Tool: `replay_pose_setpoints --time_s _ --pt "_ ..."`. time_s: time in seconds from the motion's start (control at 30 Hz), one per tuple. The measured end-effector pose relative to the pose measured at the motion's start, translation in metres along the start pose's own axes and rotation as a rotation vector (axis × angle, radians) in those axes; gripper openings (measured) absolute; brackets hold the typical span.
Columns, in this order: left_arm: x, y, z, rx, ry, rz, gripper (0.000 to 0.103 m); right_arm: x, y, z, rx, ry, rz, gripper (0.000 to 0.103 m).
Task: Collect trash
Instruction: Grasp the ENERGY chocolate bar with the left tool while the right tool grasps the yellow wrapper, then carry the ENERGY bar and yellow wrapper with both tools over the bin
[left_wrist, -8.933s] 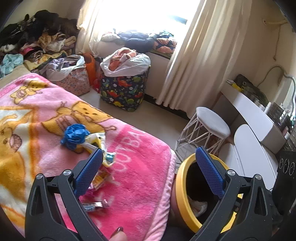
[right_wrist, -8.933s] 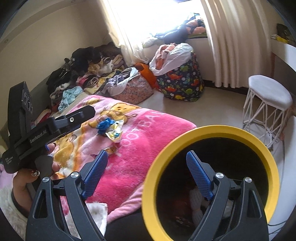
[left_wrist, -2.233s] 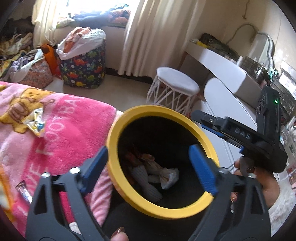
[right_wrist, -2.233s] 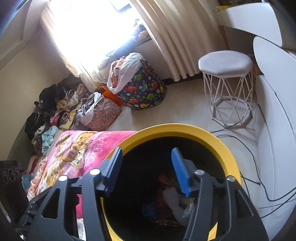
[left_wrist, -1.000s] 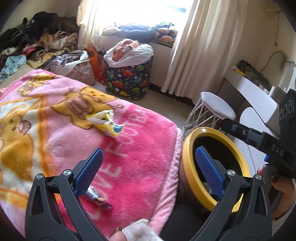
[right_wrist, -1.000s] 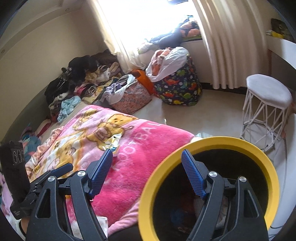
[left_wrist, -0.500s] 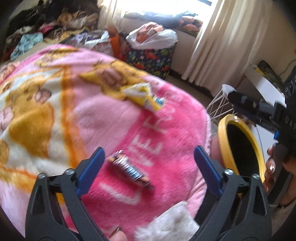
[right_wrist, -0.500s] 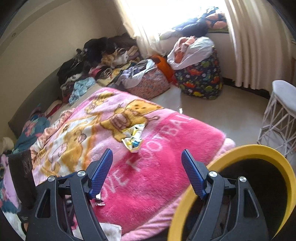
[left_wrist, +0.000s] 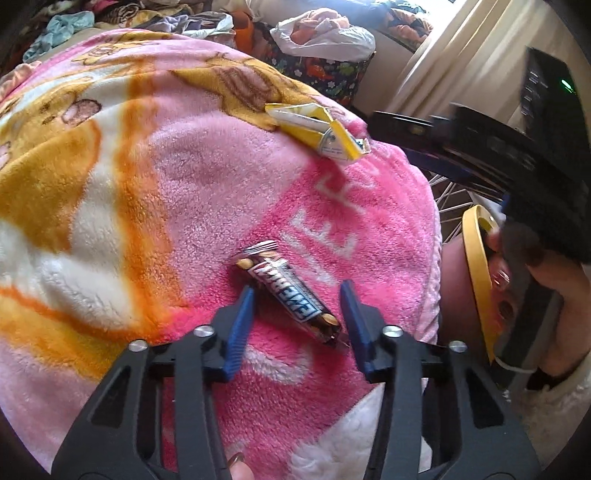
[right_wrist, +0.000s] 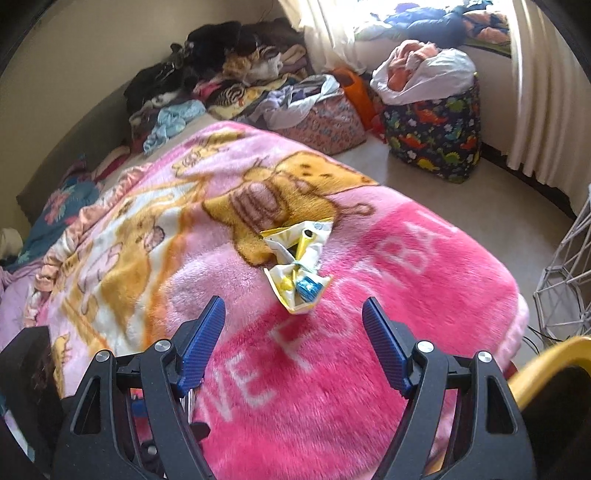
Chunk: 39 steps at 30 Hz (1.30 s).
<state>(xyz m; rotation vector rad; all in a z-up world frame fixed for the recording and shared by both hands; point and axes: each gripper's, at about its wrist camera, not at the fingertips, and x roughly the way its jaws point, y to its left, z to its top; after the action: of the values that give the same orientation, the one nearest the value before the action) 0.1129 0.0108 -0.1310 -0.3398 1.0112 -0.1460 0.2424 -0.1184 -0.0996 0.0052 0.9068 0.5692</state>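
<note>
A brown and blue candy bar wrapper (left_wrist: 291, 291) lies on the pink blanket (left_wrist: 192, 184). My left gripper (left_wrist: 297, 295) is low over it, one blue finger on each side. Its jaws are closing, and the pads do not visibly press on the wrapper. A crumpled yellow and white wrapper (right_wrist: 295, 266) lies further up the blanket (right_wrist: 332, 369); the left wrist view shows the same yellow wrapper (left_wrist: 317, 133). My right gripper (right_wrist: 293, 306) hovers open just short of it, nothing between its fingers. The yellow-rimmed bin (left_wrist: 474, 277) stands at the bed's edge, with its rim (right_wrist: 546, 362) showing at lower right.
A hand (left_wrist: 554, 288) holds the right gripper's black body in front of the bin. On the floor stand a dinosaur-print basket (right_wrist: 436, 136) and a floral bag (right_wrist: 321, 122). Piled clothes (right_wrist: 229, 55) line the wall. A white wire stool (right_wrist: 565, 280) is at the right.
My left gripper has dropped onto the candy bar wrapper and its jaws have narrowed around it. My right gripper has swung from over the bin to the blanket, near the yellow wrapper.
</note>
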Motion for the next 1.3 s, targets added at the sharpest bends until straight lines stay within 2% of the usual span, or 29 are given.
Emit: replay_pose_setpoints --time_s 0.03,0.2,0.3,0.33,0.37,0.53,0.77,1.3 --pt "0.001 0.001 0.000 -0.002 0.001 -0.001 0.027 0.006 0.000 0.001 0.003 0.009 -0.004 0.073" --pt "0.003 0.003 0.000 0.005 0.001 -0.012 0.023 0.037 -0.004 0.006 0.030 0.059 -0.021 0.064" --pt "0.003 0.004 0.000 0.008 -0.001 -0.021 0.021 0.047 -0.009 0.006 0.062 0.071 -0.012 0.053" --pt "0.003 0.004 0.000 0.008 -0.001 -0.025 0.015 0.049 -0.010 0.006 0.066 0.077 -0.001 0.041" --pt "0.003 0.004 -0.001 0.009 0.000 -0.028 0.015 0.050 -0.010 0.007 0.065 0.080 0.007 0.033" --pt "0.001 0.003 -0.001 0.016 -0.008 -0.036 0.014 0.030 -0.008 0.004 0.057 0.027 0.033 0.029" --pt "-0.008 -0.009 0.008 0.036 -0.049 -0.061 0.013 -0.026 -0.012 -0.009 0.067 -0.069 0.044 0.029" --pt "-0.027 -0.077 0.013 0.172 -0.122 -0.131 0.013 -0.136 -0.057 -0.064 0.195 -0.200 -0.031 0.029"
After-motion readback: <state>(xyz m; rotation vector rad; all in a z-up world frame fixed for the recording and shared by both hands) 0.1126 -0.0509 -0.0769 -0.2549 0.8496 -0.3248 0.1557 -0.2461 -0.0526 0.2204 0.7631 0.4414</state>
